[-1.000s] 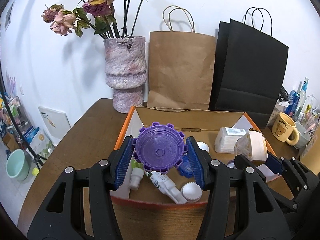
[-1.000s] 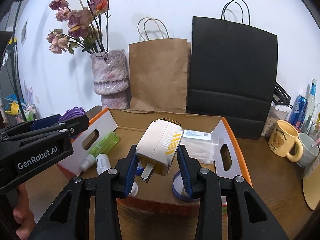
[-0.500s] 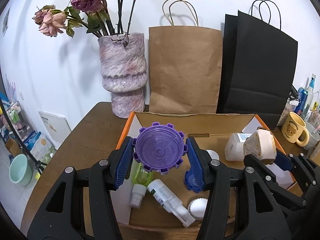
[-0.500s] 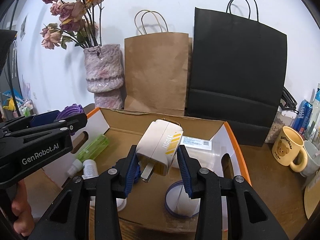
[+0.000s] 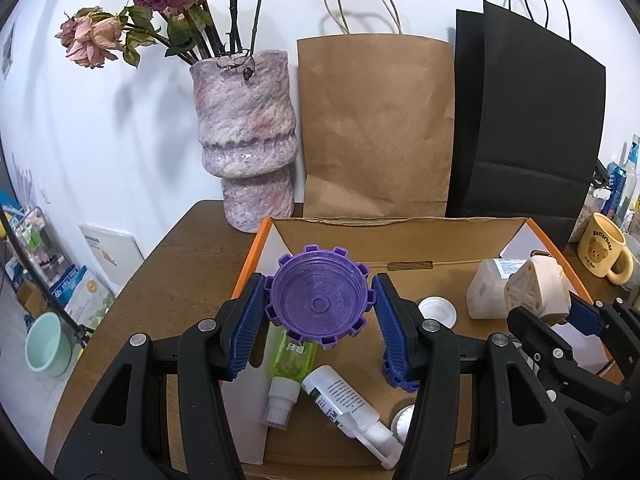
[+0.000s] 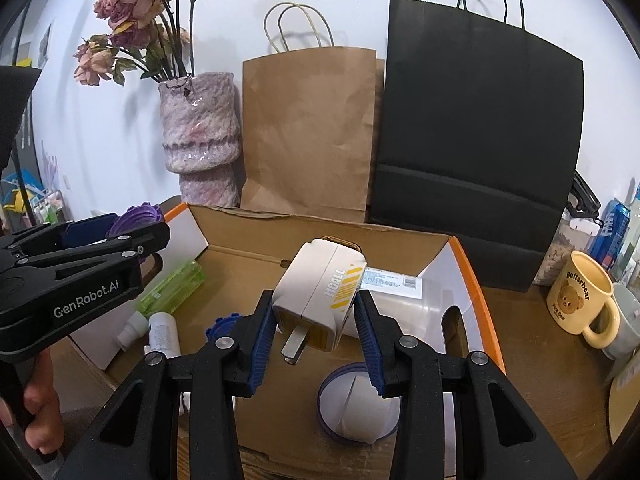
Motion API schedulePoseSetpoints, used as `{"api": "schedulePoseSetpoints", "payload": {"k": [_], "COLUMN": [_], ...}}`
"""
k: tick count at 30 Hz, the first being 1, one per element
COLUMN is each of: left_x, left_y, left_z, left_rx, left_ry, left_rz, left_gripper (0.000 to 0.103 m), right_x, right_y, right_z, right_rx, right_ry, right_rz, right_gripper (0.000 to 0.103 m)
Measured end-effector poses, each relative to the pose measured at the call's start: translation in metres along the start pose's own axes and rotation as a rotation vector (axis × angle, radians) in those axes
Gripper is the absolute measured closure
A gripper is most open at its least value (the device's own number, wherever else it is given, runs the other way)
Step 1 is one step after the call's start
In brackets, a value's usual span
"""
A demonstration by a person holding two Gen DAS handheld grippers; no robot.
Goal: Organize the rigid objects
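My left gripper (image 5: 319, 280) is shut on a purple notched cap (image 5: 320, 306), held above the left side of an open cardboard box (image 5: 400, 226) with an orange rim. My right gripper (image 6: 314, 298) is shut on a white plug adapter (image 6: 320, 280) with yellow stripes, above the middle of the box (image 6: 320, 234). In the box lie a green bottle (image 5: 294, 356), a white bottle (image 5: 340, 396), a clear tub (image 6: 400, 304), a blue toothed part (image 6: 222, 326) and a round blue-rimmed lid (image 6: 356, 404). The left gripper with its cap (image 6: 138, 216) shows at the left of the right wrist view.
Behind the box a mottled pink vase (image 5: 246, 136) of dried flowers, a brown paper bag (image 5: 376, 128) and a black paper bag (image 5: 532, 128) stand against the wall. A yellow mug (image 6: 580, 300) and cans stand on the wooden table to the right.
Both grippers have moved forward over the box and slightly lower, each still holding its object. The vase and bags look closer.
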State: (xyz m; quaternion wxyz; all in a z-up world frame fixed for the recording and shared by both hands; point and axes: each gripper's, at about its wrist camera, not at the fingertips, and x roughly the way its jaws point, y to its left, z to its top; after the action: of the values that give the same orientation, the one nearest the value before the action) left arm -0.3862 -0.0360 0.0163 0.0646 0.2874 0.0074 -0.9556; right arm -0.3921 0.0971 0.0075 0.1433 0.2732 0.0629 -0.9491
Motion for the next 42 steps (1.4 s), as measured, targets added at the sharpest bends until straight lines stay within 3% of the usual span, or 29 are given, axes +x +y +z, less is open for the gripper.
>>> {"api": "schedulePoseSetpoints", "payload": {"k": [1, 2, 3, 4, 6, 26, 42], "left_x": [0.001, 0.002, 0.001, 0.0, -0.002, -0.015, -0.061], "left_y": [0.0, 0.001, 0.002, 0.003, 0.006, 0.017, 0.024], "left_z": [0.0, -0.001, -0.001, -0.001, 0.0, 0.001, -0.019], "left_rx": [0.0, -0.001, -0.005, -0.008, -0.013, -0.053, -0.043], "left_ry": [0.003, 0.005, -0.001, -0.01, -0.026, -0.047, -0.087], "left_rz": [0.0, 0.005, 0.015, 0.022, 0.021, 0.013, -0.01], "left_gripper": [0.043, 0.035, 0.018, 0.01, 0.0, 0.0, 0.0], "right_x": [0.0, -0.002, -0.002, -0.003, -0.007, -0.02, -0.075], "right_y": [0.0, -0.001, -0.001, -0.002, -0.005, -0.01, -0.008], "right_z": [0.0, -0.001, 0.0, 0.0, 0.001, 0.003, -0.011], "right_rx": [0.001, 0.004, 0.003, 0.004, 0.01, 0.023, 0.014], "right_ry": [0.002, -0.006, -0.009, -0.011, -0.024, -0.051, -0.092], "right_rz": [-0.005, -0.021, -0.031, -0.04, -0.059, -0.059, -0.045], "right_gripper": [0.057, 0.046, 0.035, 0.014, 0.011, 0.011, 0.011]}}
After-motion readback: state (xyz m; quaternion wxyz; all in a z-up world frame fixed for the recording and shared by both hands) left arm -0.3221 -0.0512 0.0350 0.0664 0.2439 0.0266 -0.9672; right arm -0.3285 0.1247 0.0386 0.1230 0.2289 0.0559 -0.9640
